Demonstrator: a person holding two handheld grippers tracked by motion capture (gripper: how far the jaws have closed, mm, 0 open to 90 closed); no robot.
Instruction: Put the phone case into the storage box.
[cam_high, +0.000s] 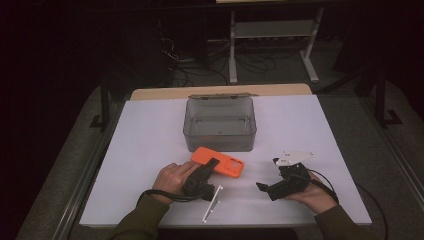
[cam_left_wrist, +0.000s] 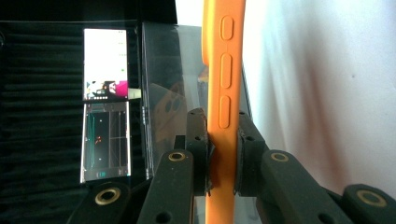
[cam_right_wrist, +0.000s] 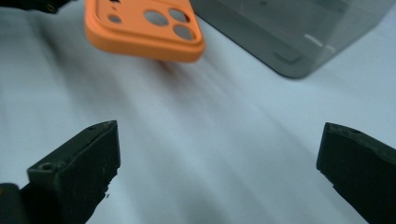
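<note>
The left gripper (cam_high: 209, 172), jaws clamped across an orange phone case (cam_high: 218, 161), holds it above the counter (cam_high: 150, 145) before a grey bin (cam_high: 220, 125); light, flexible, best gripped by its edges. The right gripper (cam_high: 267, 175) gapes empty.

The orange phone case (cam_high: 218, 162) has camera cutouts at one end and raised side buttons. It is held off the white table (cam_high: 150, 150), tilted, just before the clear box (cam_high: 220, 124) near the table's middle.

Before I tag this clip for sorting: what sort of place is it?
Probably a lab or recording workspace: a white table in a dark room, loose cables on the floor behind, and a metal stand.
</note>
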